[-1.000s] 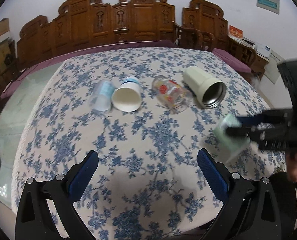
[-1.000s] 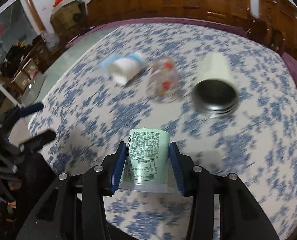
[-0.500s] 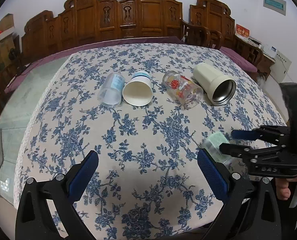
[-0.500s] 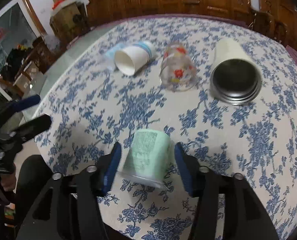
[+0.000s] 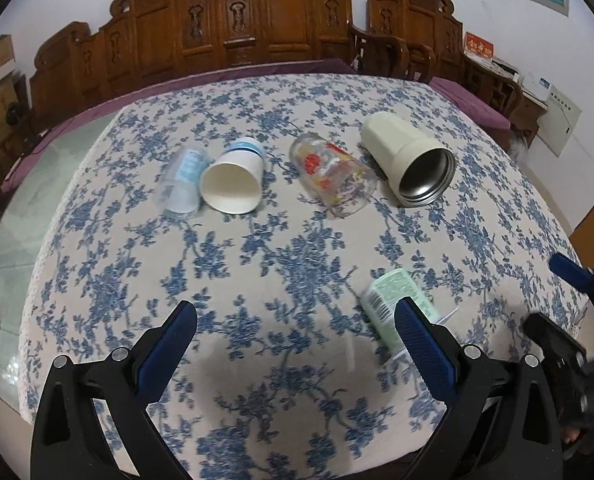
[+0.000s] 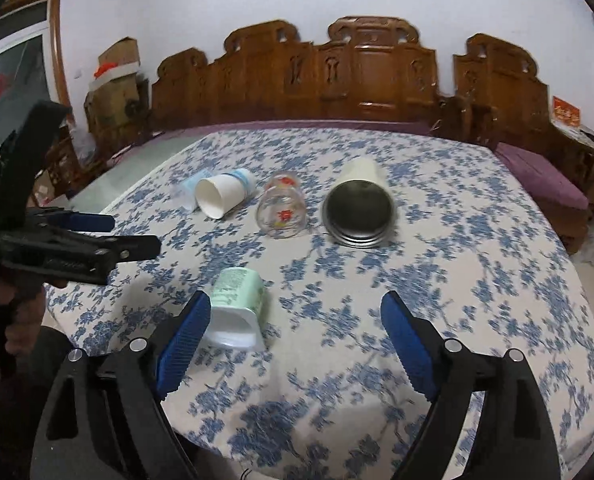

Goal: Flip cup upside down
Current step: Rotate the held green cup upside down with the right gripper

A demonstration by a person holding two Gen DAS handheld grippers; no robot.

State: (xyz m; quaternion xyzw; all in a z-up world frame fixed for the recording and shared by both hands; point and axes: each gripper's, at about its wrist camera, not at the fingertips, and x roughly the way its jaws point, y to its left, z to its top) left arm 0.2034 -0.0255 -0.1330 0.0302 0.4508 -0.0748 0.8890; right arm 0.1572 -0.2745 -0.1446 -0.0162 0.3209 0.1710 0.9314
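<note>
A pale green plastic cup (image 6: 239, 300) lies on its side on the flowered tablecloth near the front edge, its open white mouth toward my right gripper; it also shows in the left wrist view (image 5: 397, 300). My right gripper (image 6: 295, 342) is open and empty, its left finger just beside the cup. My left gripper (image 5: 295, 344) is open and empty above the cloth, its right finger in front of the cup. The left gripper also shows at the left of the right wrist view (image 6: 109, 236).
Further back lie several cups on their sides: a clear plastic cup (image 5: 181, 184), a white paper cup (image 5: 233, 186), a glass with red print (image 5: 333, 178), a cream steel-lined mug (image 5: 409, 160). Carved wooden chairs (image 5: 257, 24) stand behind the table.
My right gripper opened, let go of the green cup and drew back. The cup now lies on its side on the cloth. The left gripper stayed open.
</note>
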